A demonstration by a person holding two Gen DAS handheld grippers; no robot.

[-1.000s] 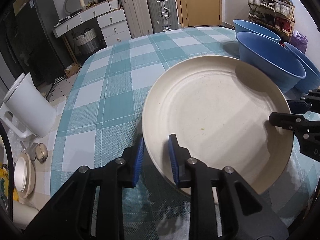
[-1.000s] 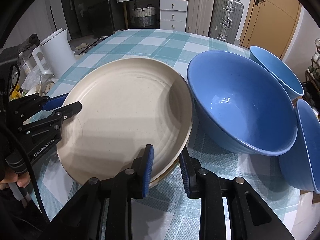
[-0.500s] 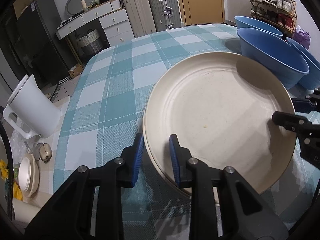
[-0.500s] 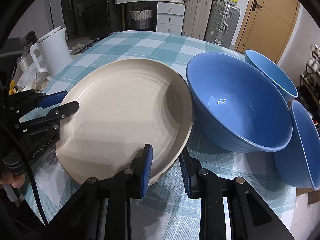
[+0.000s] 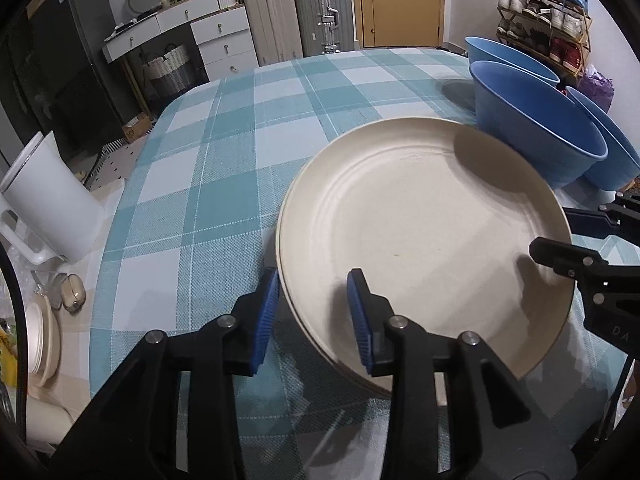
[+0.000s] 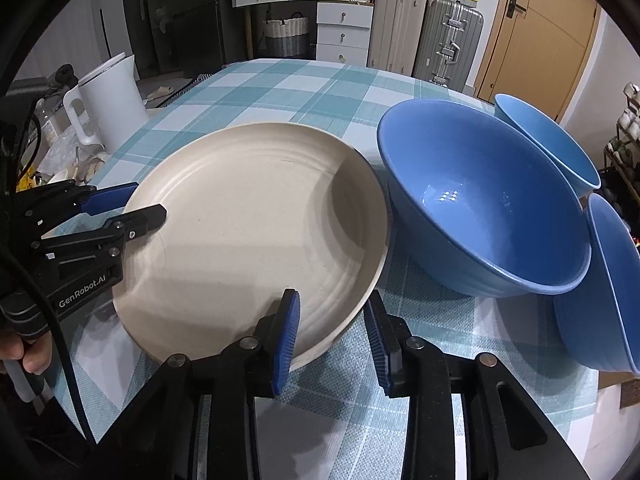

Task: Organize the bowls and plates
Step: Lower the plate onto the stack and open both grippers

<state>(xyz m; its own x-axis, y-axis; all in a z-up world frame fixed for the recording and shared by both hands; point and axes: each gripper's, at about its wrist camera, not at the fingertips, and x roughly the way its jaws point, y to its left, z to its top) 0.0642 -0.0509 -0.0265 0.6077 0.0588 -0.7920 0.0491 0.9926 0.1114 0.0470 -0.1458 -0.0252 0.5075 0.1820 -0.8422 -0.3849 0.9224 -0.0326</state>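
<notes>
Because both tools straddle the rim of the cream plate [image 5: 420, 236] with their jaws apart, the plate is no longer clamped and rests on a second plate visible as an edge beneath it, on the checked worktop [image 5: 224, 168]. The jaws of the left tool [image 5: 314, 312] have just been opening, with the near-left rim between the pads and a gap visible on each side. The jaws of the right tool [image 6: 332, 332] have likewise just been opening, with the near-right rim standing free between them.

The following faults are to be anticipated:

- If either tool is withdrawn at an angle, the rim may be caught by a pad [image 6: 286, 332] and the upper plate dragged off centre on the stack, or lifted on one side and dropped.
- If one tool is withdrawn before the other has cleared, the plate may be pivoted about the remaining pad.
- The far-right rim lies just beside the nearest blue bowl [image 6: 480, 204]; whether they touch cannot be told. A push to the right may be passed on to that bowl and to the two bowls [image 6: 548, 140] leaning beside it.
- The white kettle [image 5: 48, 200] stands well apart on the left and is judged to be at no risk
</notes>
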